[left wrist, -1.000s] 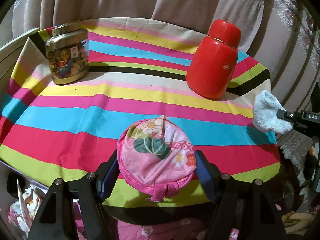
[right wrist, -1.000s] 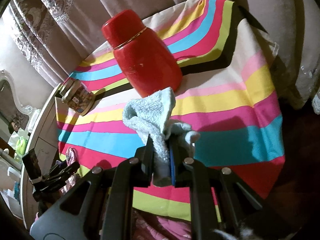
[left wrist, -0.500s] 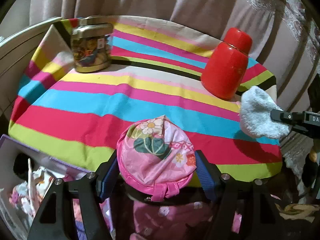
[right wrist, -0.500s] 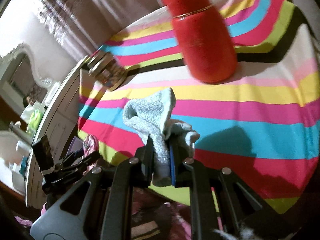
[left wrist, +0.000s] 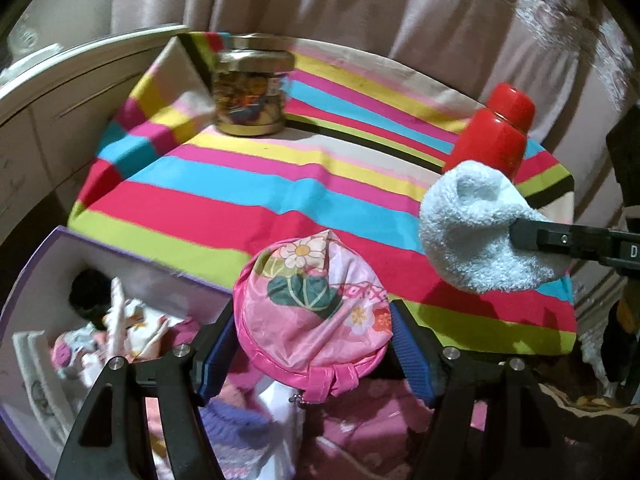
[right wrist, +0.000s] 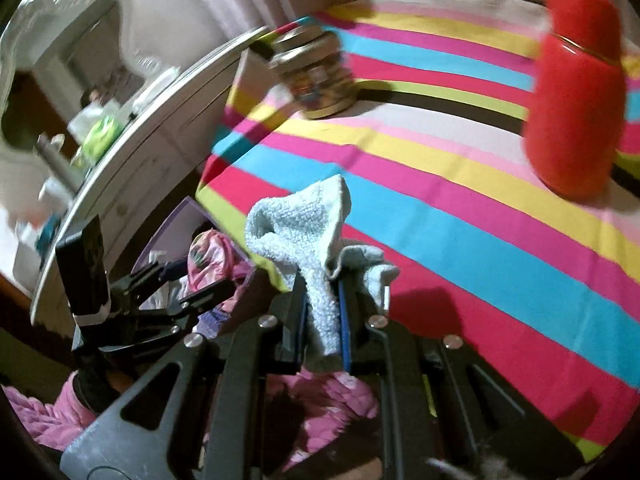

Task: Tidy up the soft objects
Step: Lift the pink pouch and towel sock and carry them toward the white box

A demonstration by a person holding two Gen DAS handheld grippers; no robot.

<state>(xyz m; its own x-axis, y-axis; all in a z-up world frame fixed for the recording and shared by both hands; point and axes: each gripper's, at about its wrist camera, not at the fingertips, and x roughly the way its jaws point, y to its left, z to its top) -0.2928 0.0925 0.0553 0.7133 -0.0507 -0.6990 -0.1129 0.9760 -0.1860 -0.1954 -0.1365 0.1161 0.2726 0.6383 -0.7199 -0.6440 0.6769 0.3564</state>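
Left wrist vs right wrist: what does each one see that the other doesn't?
Left wrist only: the floral face of the pink pouch between the left gripper fingers, and the inside of the purple-rimmed bin with soft items.

Right wrist only: the white dresser with its clutter.

Both: blue sock clamped in the right gripper, red flask, jar, striped cloth.

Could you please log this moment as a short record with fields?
left gripper: shut on round pink floral fabric pouch
right gripper: shut on fluffy light-blue sock
table: striped multicoloured cloth
on cloth: gold-lidded glass jar, red plastic flask
below table edge: purple-rimmed box holding soft items
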